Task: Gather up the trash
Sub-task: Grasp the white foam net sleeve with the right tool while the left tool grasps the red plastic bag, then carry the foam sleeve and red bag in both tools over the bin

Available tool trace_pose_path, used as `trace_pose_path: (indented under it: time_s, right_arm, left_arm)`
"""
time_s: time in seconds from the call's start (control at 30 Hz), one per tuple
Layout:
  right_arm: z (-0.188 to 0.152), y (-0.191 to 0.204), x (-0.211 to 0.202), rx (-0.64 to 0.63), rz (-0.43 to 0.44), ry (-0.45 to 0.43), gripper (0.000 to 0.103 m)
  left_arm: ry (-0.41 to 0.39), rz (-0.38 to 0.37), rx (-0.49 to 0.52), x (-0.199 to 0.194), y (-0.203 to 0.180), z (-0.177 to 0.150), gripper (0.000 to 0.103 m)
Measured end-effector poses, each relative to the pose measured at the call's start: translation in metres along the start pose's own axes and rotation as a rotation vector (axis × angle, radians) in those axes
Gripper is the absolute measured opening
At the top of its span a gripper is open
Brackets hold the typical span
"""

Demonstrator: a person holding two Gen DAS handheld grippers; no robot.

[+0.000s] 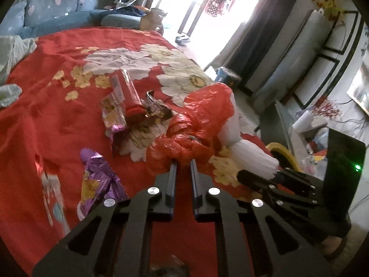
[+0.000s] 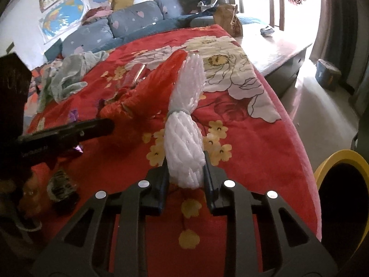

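Left tongs (image 1: 183,161) clenched on the near edge of a crumpled red plastic bag (image 1: 198,113), tips nearly together and buried in the plastic. Right tongs (image 2: 185,161) clamped on the near end of a white foam net sleeve (image 2: 184,147), one finger on each side of it. Sleeve pinched at mid-length by a pale band, its far half fanning out toward the big white flowers of the red blanket (image 2: 253,143). Bag and sleeve lie side by side on the bed, touching, near the bed's right edge. Left of the left tongs, a purple foil wrapper (image 1: 96,180) flat on the blanket. Past the bag, more trash in a loose pile: a red tube-shaped pack (image 1: 131,92), with a silver-purple wrapper (image 1: 113,113) touching it on the left. Yellow-rimmed bin (image 2: 339,168) just off the bed's right edge. Further back, grey-green cloth (image 2: 73,76) bunched on the blanket, then a blue sofa (image 2: 129,20).
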State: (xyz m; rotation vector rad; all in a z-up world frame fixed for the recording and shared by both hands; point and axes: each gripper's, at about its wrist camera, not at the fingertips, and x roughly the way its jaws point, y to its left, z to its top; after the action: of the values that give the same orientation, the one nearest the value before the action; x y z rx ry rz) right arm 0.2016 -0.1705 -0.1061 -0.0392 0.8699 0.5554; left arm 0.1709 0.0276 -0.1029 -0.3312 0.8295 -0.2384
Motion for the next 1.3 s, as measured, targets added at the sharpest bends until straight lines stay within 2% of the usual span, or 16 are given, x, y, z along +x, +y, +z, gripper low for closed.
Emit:
trace_pose_path:
  time_s: [0.23, 0.53, 0.87, 1.3]
  right_arm:
    - [-0.006, -0.01, -0.019, 0.038, 0.012, -0.01, 0.018]
    - [-0.004, -0.019, -0.042, 0.065, 0.025, -0.054, 0.018]
    - [0.0, -0.017, -0.063, 0.059, 0.04, -0.098, 0.018]
    - [0.002, -0.028, -0.093, 0.076, 0.024, -0.173, 0.018]
  left_arm:
    - [-0.028, -0.036, -0.006, -0.019, -0.006, -0.011, 0.007]
    - [-0.099, -0.048, 0.0, -0.048, -0.011, -0.006, 0.007]
    - [-0.188, -0.061, 0.066, -0.078, -0.035, -0.001, 0.007]
    - [-0.211, -0.074, 0.109, -0.09, -0.06, 0.0, 0.007]
